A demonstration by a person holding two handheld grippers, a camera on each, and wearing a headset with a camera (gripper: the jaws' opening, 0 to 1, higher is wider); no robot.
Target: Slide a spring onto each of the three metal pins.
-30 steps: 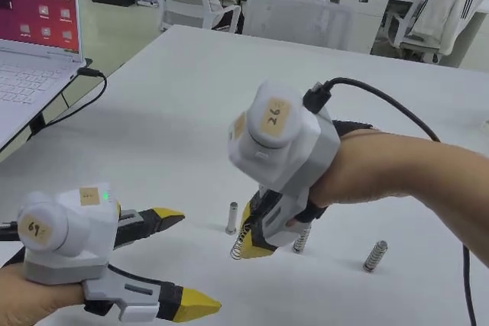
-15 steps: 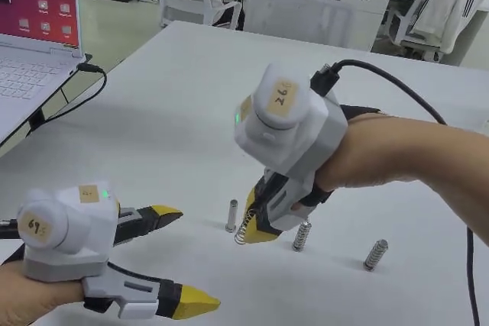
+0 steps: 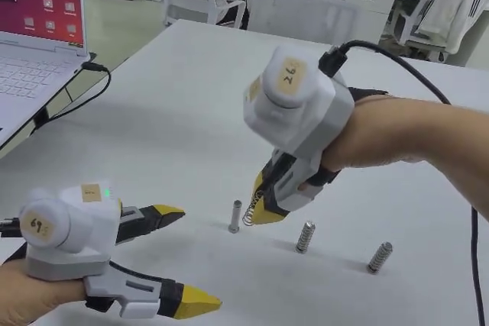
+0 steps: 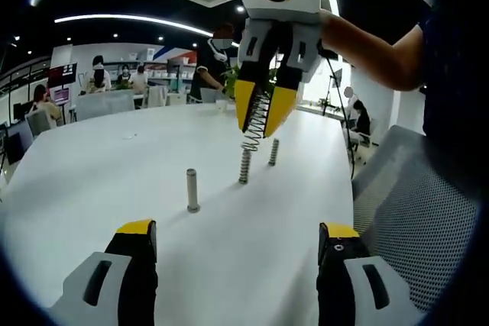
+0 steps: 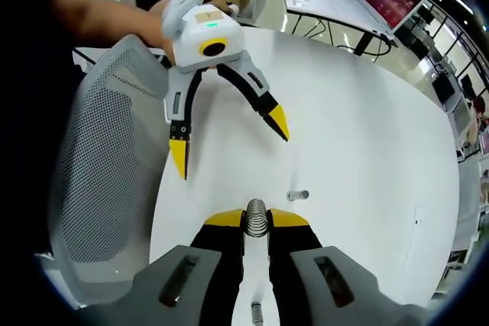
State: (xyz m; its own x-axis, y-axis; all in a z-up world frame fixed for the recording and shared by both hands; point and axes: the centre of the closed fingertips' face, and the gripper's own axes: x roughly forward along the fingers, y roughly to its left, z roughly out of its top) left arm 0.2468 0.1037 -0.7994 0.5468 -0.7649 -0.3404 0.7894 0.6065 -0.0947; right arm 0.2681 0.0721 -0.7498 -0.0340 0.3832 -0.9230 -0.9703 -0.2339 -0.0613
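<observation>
Pinching the last spring between its tips, the right gripper hangs just above and beside the one bare pin; the middle pin and the right-hand pin on the white surface already wear springs, so by my reckoning one of three remains; the left gripper hovers nearby, spread, holding nothing.
</observation>
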